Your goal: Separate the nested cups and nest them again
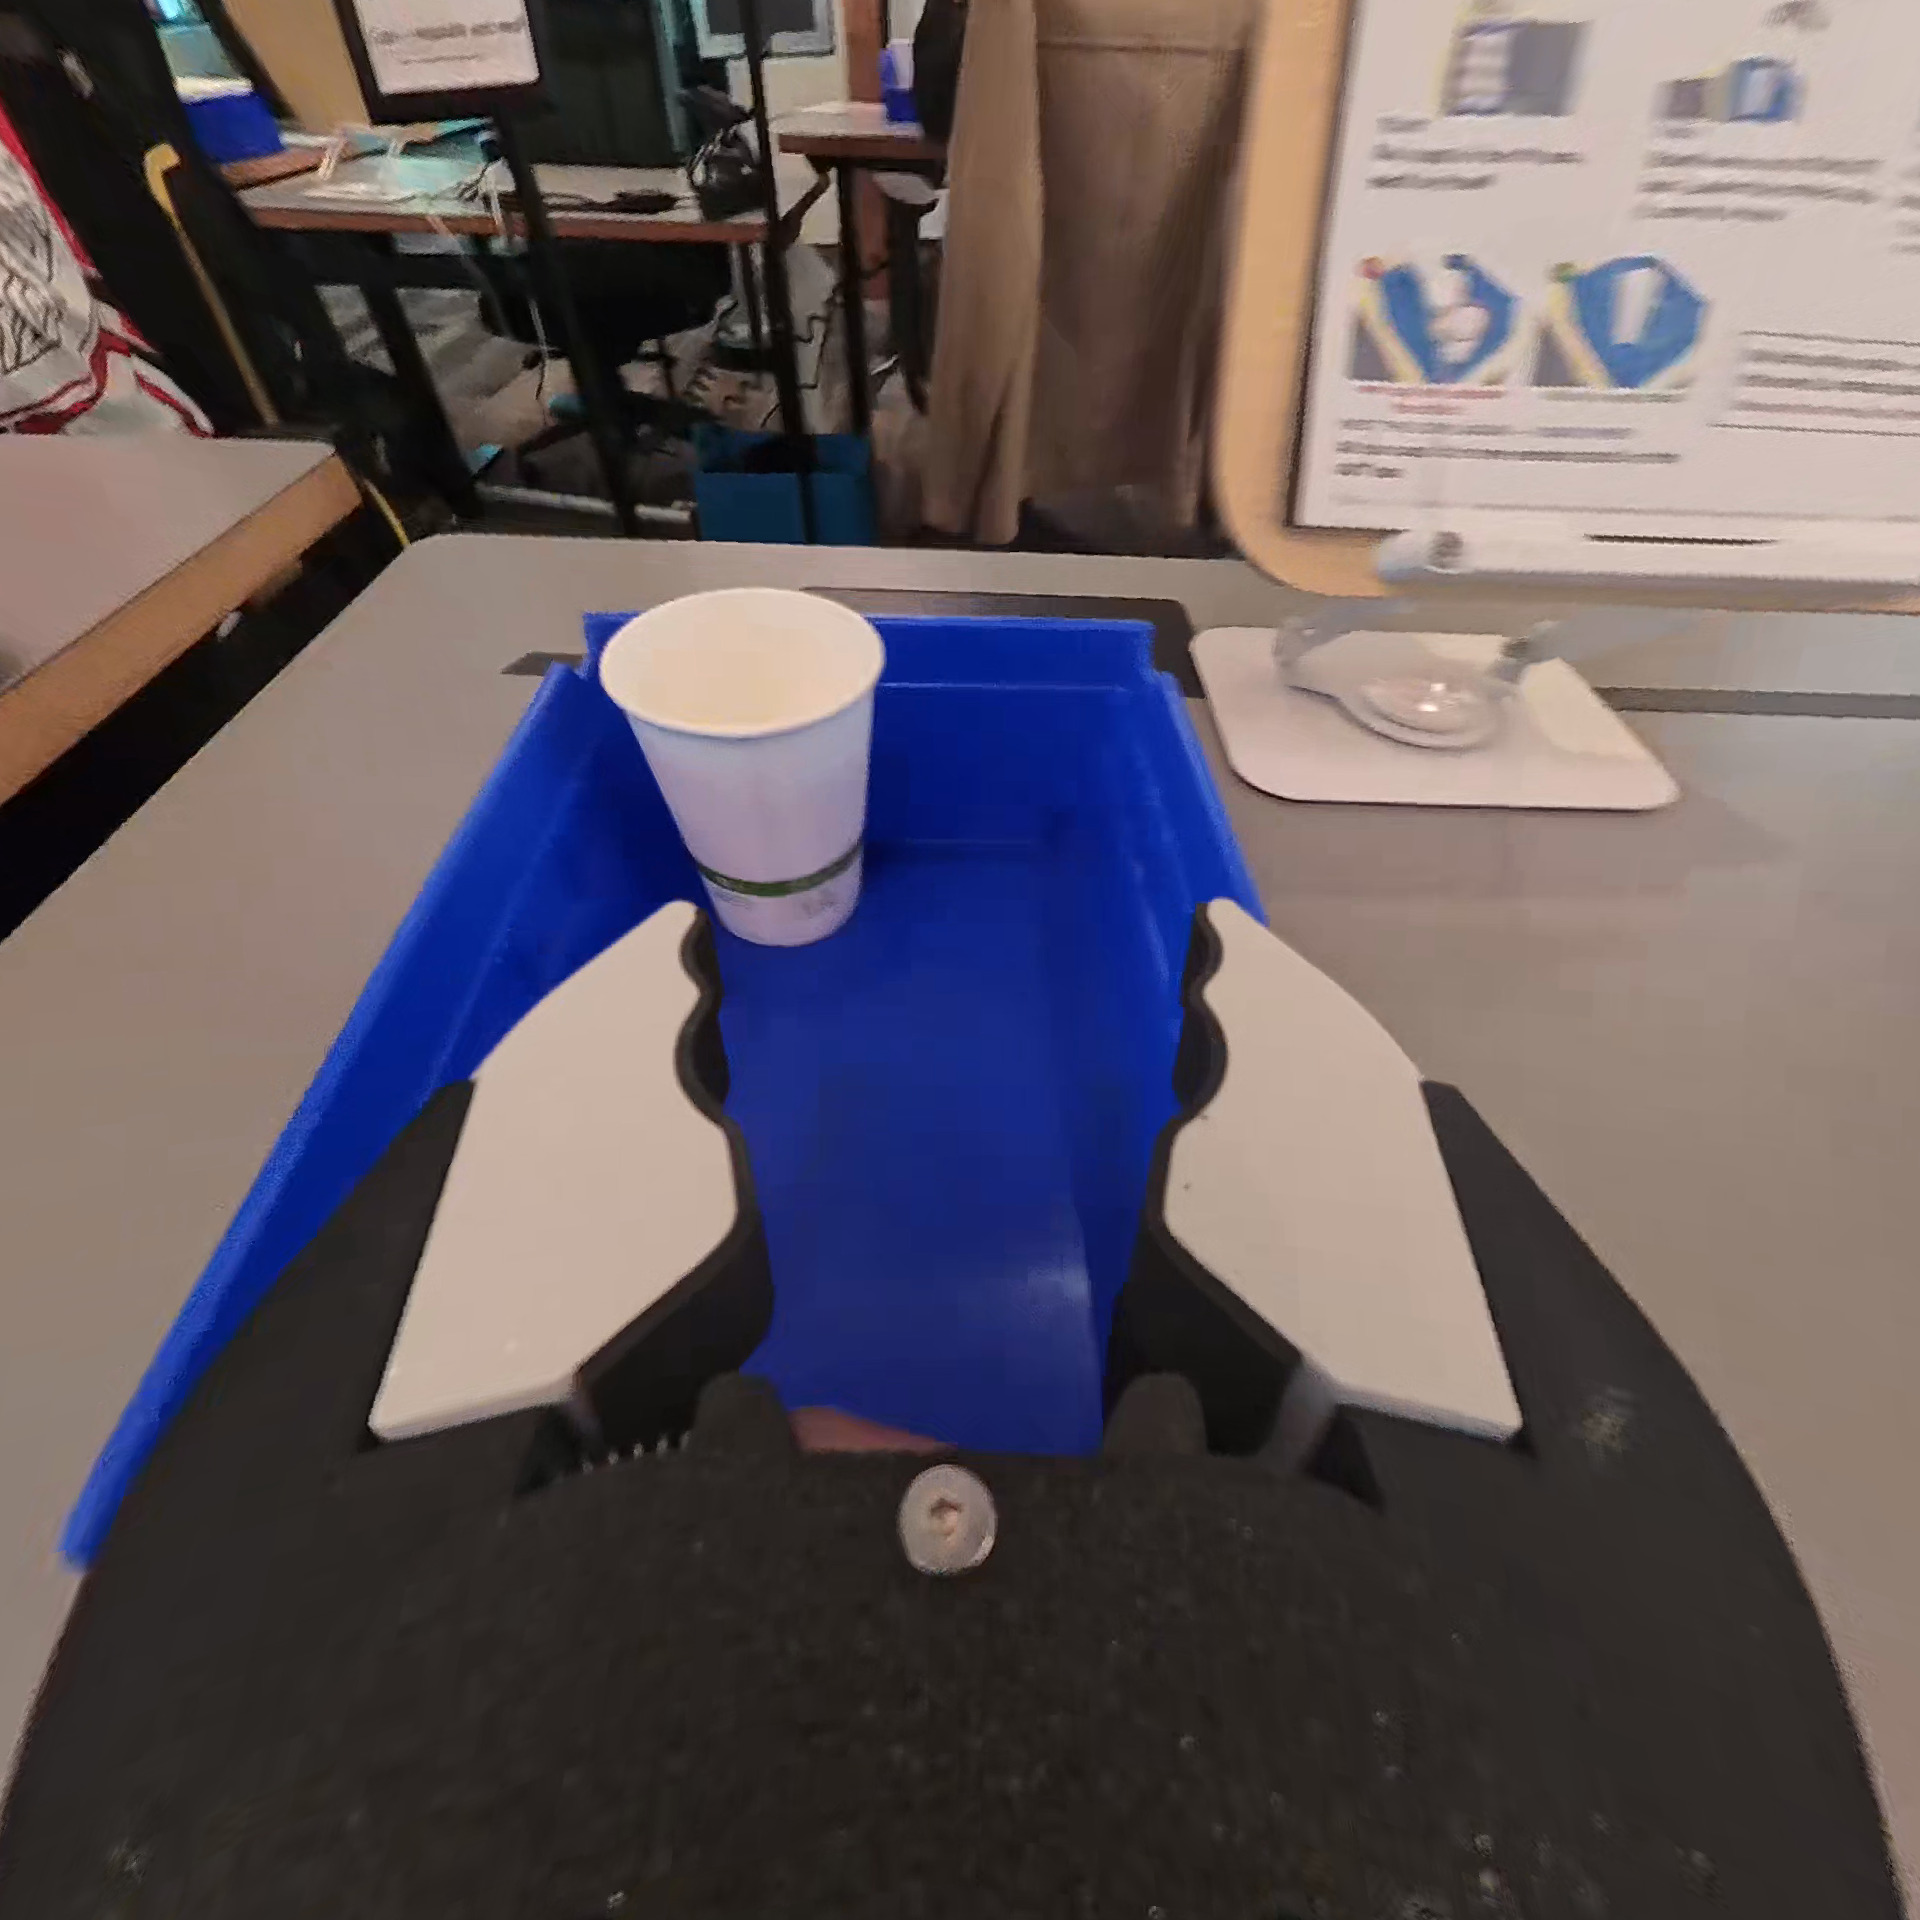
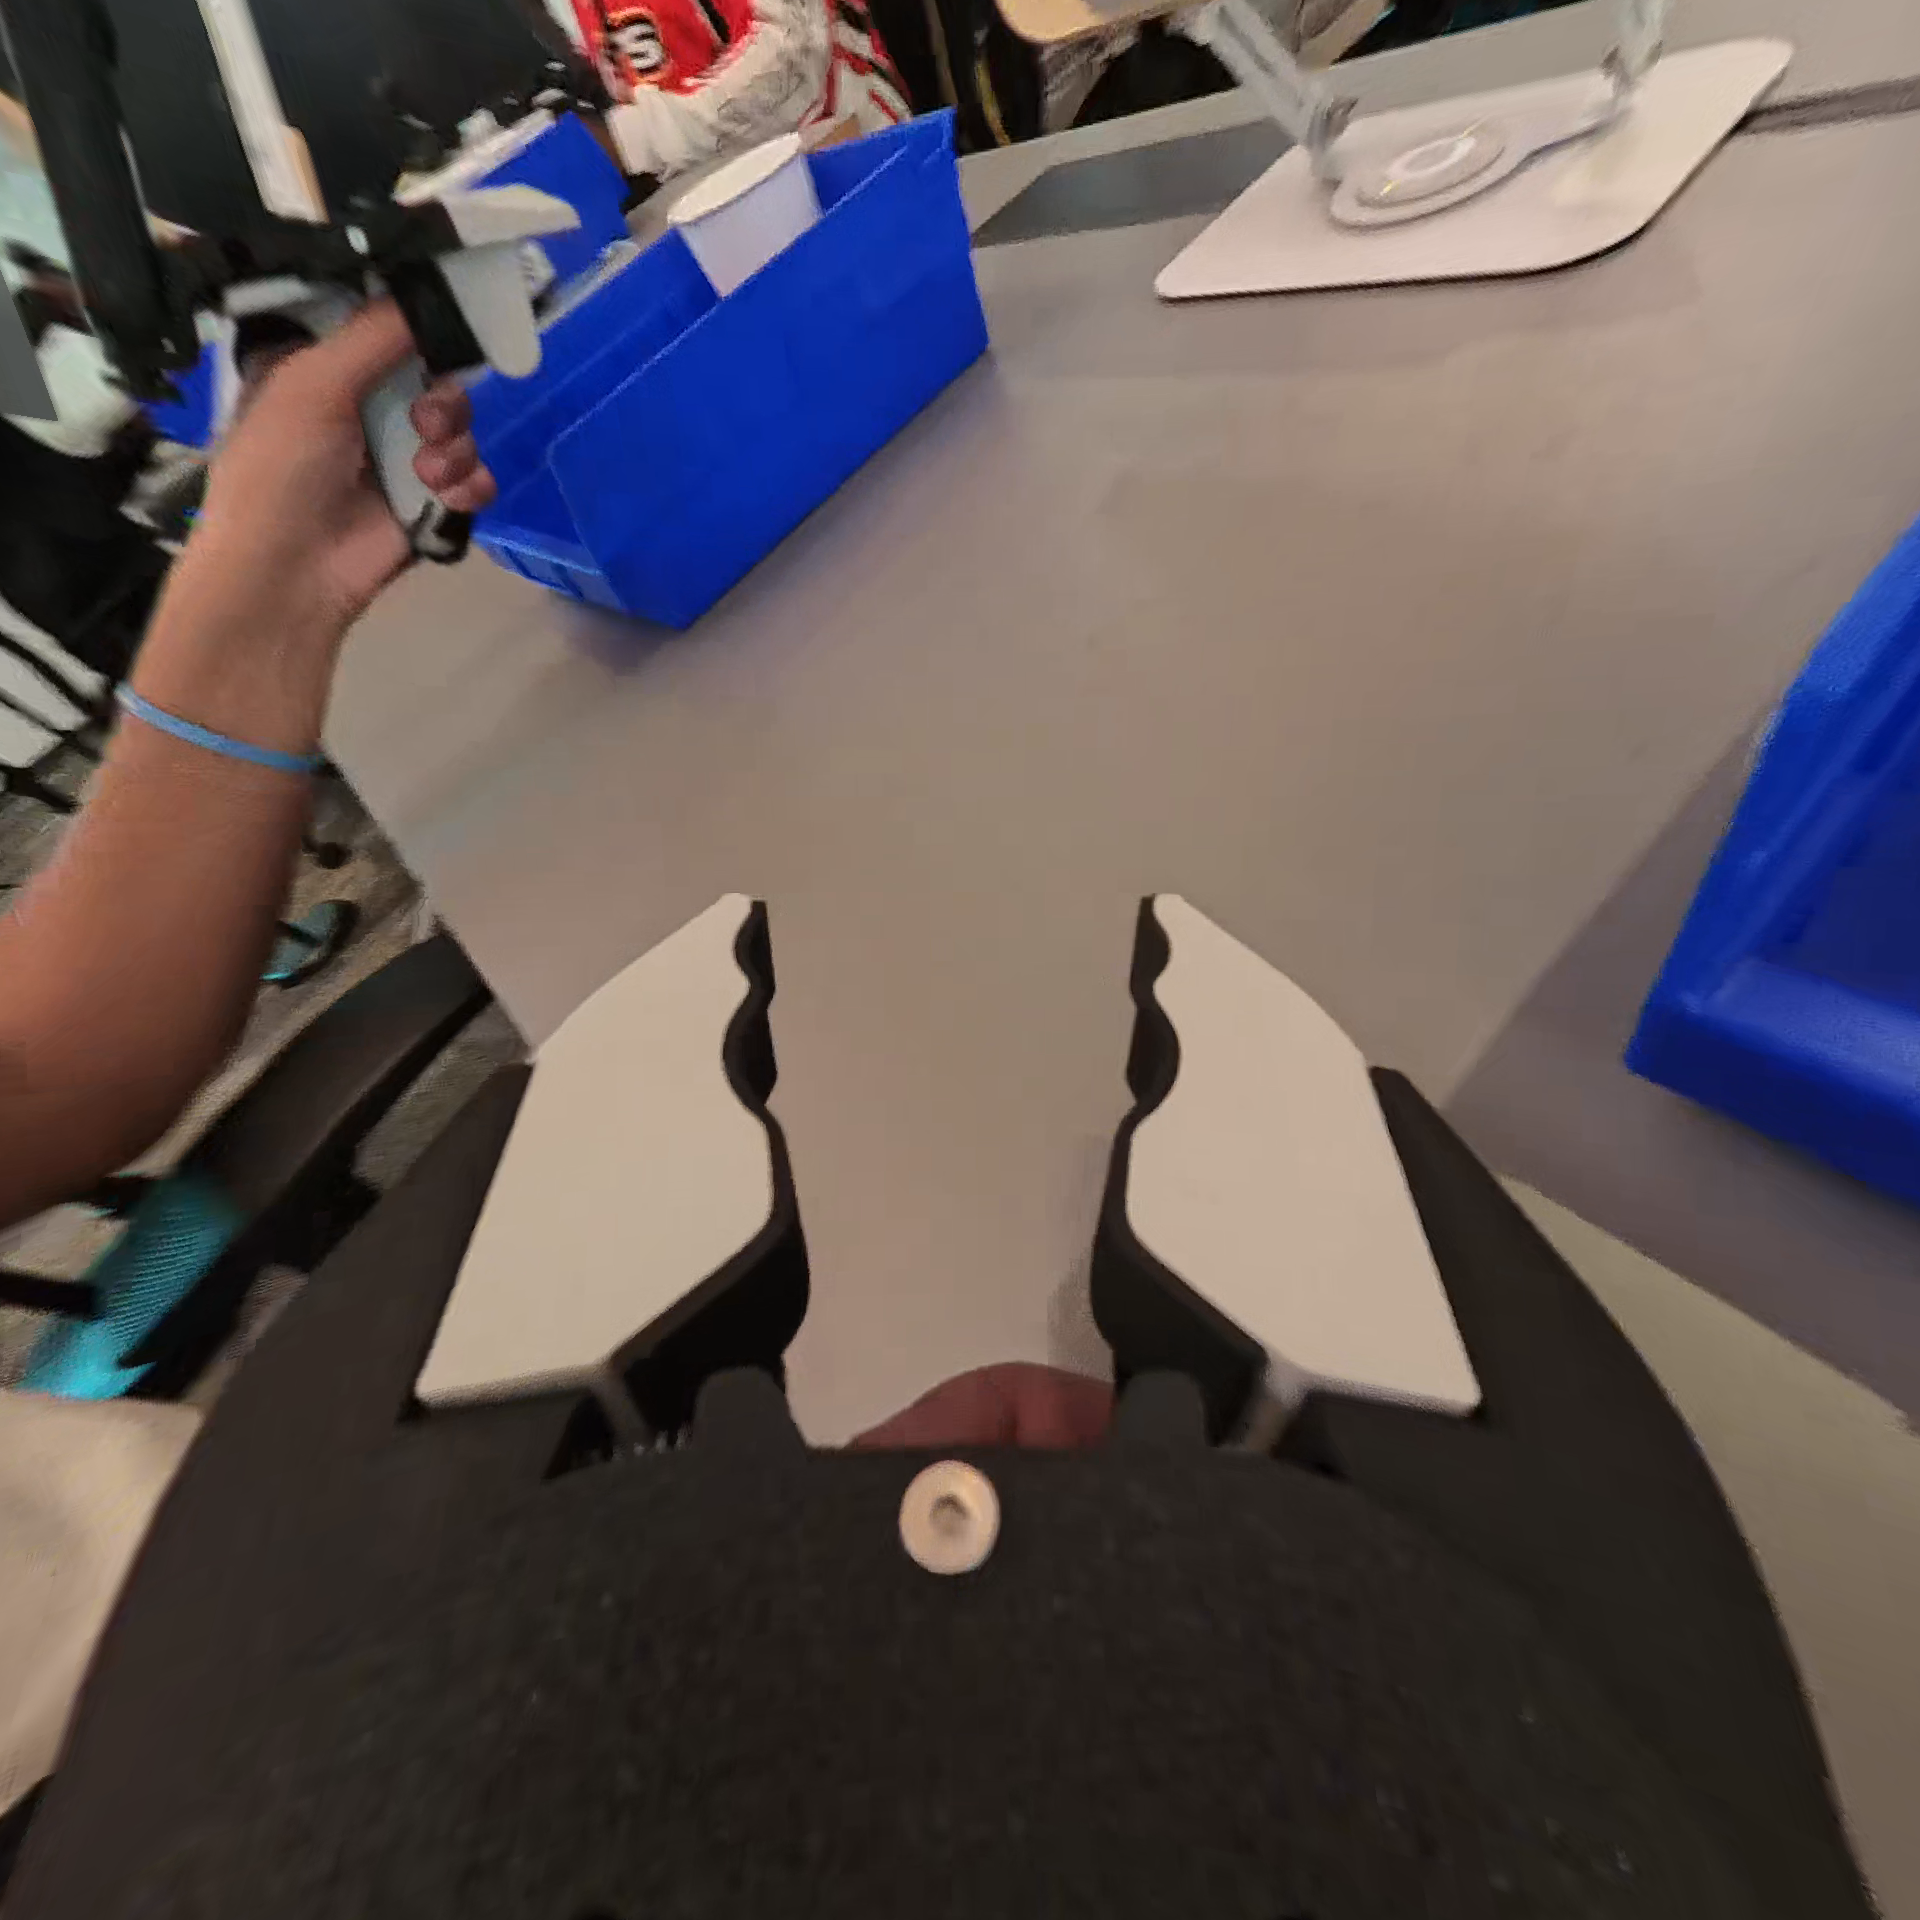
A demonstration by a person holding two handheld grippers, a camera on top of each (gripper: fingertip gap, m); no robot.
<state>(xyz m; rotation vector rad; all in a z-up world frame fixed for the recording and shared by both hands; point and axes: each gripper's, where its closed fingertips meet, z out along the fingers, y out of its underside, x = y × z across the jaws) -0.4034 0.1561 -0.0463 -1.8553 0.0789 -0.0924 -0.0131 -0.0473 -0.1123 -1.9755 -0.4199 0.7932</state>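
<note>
A white paper cup (image 1: 753,758) with a green band near its base stands upright inside a blue bin (image 1: 997,1091), at the bin's far left corner. I cannot tell whether it is one cup or a nested stack. My left gripper (image 1: 948,914) is open and empty, held over the bin's near end, short of the cup. In the right wrist view the cup (image 2: 748,223) shows in the same bin (image 2: 769,416) at the far left, with the left gripper (image 2: 499,270) held in a hand above it. My right gripper (image 2: 951,904) is open and empty over the grey table (image 2: 1143,623).
A second blue bin (image 2: 1808,935) sits at the right edge of the table. A white stand base (image 1: 1434,727) stands at the table's far right, also in the right wrist view (image 2: 1455,187). A whiteboard (image 1: 1621,260) stands behind. The person's arm (image 2: 156,883) reaches in from the left.
</note>
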